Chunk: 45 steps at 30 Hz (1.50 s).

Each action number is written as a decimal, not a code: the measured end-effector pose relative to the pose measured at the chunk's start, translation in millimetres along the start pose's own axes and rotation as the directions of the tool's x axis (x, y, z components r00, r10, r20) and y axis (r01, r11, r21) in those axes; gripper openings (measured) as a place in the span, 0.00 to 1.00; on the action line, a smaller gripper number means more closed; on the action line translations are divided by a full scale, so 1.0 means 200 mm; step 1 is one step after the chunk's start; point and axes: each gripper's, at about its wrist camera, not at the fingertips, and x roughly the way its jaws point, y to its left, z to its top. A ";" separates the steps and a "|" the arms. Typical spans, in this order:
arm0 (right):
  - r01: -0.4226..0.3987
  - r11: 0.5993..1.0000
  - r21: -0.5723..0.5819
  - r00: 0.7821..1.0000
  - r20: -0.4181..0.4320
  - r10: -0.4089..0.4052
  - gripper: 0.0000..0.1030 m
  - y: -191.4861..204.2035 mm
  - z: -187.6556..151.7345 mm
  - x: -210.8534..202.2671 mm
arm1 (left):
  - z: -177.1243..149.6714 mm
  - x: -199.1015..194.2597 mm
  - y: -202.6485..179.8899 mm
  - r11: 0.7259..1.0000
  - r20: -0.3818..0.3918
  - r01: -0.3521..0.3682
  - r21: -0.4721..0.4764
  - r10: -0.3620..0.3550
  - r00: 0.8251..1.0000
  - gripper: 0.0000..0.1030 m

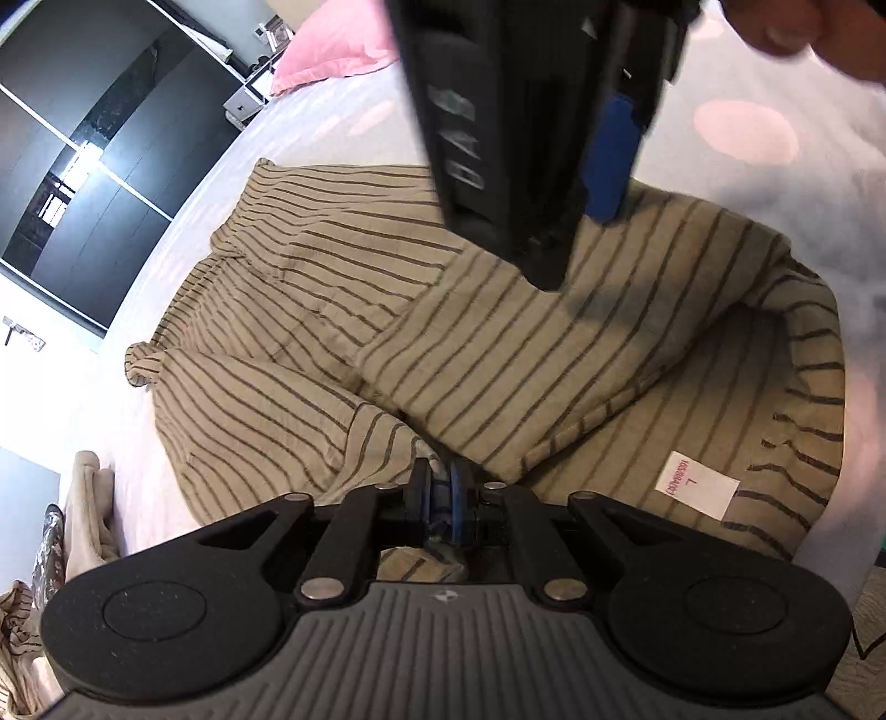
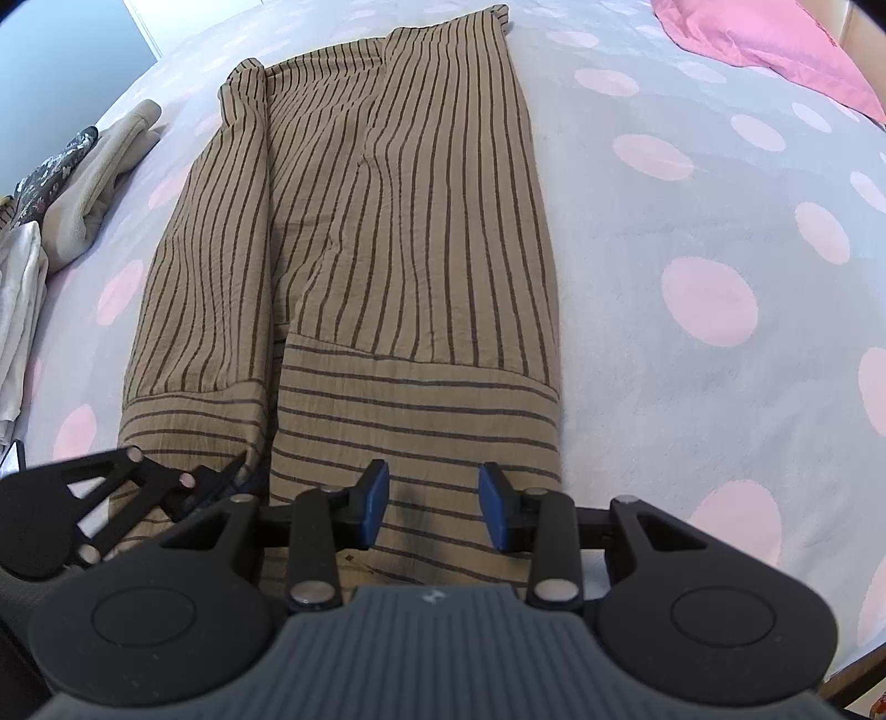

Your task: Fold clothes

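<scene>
Tan trousers with thin dark stripes [image 2: 387, 221] lie flat on the dotted bedsheet [image 2: 692, 221], legs running away from me. Their waist end is folded over, its stripes lying crosswise [image 2: 415, 399]. My right gripper [image 2: 434, 504] is open, its blue pads [image 2: 376, 495] spread just above that folded band with nothing pinched. From the left wrist view it is the black body [image 1: 570, 232] reaching down onto the cloth. My left gripper [image 1: 440, 487] sits low at the fold's edge, jaws a narrow gap apart, with no cloth seen between them. A white size label [image 1: 695, 484] shows inside the waist.
A pink pillow [image 2: 775, 44] lies at the far right of the bed. Other clothes [image 2: 83, 183] are piled along the left edge. A dark wardrobe [image 1: 83, 166] stands beyond the bed. A person's hand [image 1: 803, 33] holds the right gripper.
</scene>
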 end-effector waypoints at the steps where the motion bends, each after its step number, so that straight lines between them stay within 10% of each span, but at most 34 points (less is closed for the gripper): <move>1: 0.000 1.000 0.001 1.000 0.006 0.000 0.38 0.00 0.00 -0.01 | -0.01 -0.01 0.00 1.000 0.004 0.002 -0.002 -0.002 1.000 0.09; 12: -0.020 1.000 0.004 0.999 0.029 0.020 0.38 -0.02 0.02 -0.07 | -0.05 -0.20 0.30 0.956 0.044 0.150 -0.252 -0.143 0.989 0.27; 23: 0.005 0.978 -0.206 1.000 -0.026 -0.010 0.38 0.08 0.31 -0.06 | -0.07 -0.07 0.98 0.881 -0.100 0.095 -0.464 -0.159 0.982 0.27; 35: 0.103 0.975 -0.199 0.995 0.026 -0.100 0.39 -0.08 0.92 0.20 | 0.07 0.41 1.92 0.612 -0.093 -0.033 -0.790 -0.067 0.993 0.35; 39: 0.109 0.981 -0.161 0.994 0.025 -0.107 0.39 -0.14 1.12 0.35 | 0.21 0.65 2.10 0.593 -0.111 -0.060 -0.803 -0.050 0.993 0.35; 45: 0.088 0.984 -0.158 0.996 0.039 -0.083 0.39 -0.18 1.35 0.51 | 0.39 1.04 2.20 0.633 -0.241 -0.151 -0.759 -0.058 0.969 0.36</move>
